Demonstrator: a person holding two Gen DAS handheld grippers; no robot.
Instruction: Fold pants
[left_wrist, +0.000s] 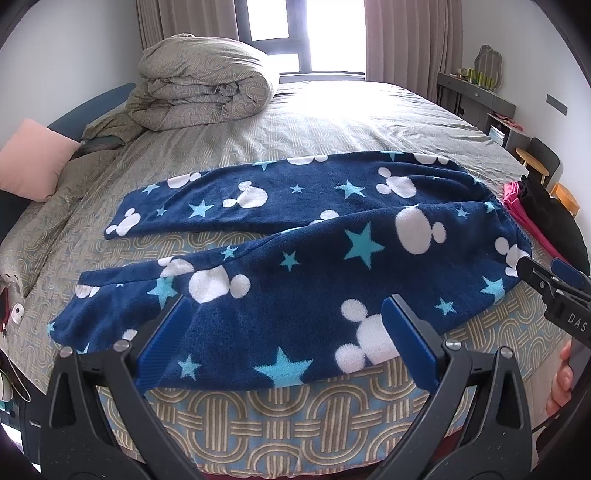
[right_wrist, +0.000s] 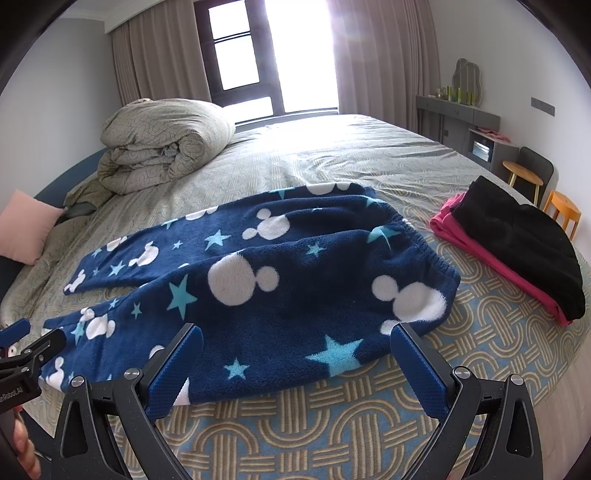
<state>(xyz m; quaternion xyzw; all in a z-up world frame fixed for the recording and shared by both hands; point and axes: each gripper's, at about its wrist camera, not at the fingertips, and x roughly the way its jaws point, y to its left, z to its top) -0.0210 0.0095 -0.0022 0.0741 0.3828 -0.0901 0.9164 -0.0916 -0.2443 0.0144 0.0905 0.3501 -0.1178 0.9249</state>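
Observation:
Navy fleece pants (left_wrist: 317, 236) (right_wrist: 295, 266) with white mouse heads and light-blue stars lie flat on the bed. The two legs spread toward the left and the elastic waistband (right_wrist: 436, 258) is at the right. My left gripper (left_wrist: 288, 302) is open over the near leg, with nothing pinched between its blue pads. My right gripper (right_wrist: 297, 328) is open over the near hip part, close to the waistband corner. Each gripper also shows in the other's view: the right gripper (left_wrist: 539, 269) by the waistband corner, the left gripper (right_wrist: 33, 338) by the near leg's cuff.
A folded stack, black garment (right_wrist: 517, 236) on a pink one (right_wrist: 465, 236), lies on the bed right of the waistband. A rolled duvet (left_wrist: 203, 85) and a pink pillow (left_wrist: 33, 158) sit far left. A dresser (right_wrist: 458, 114) and chairs (right_wrist: 528, 173) stand beyond the bed's right side.

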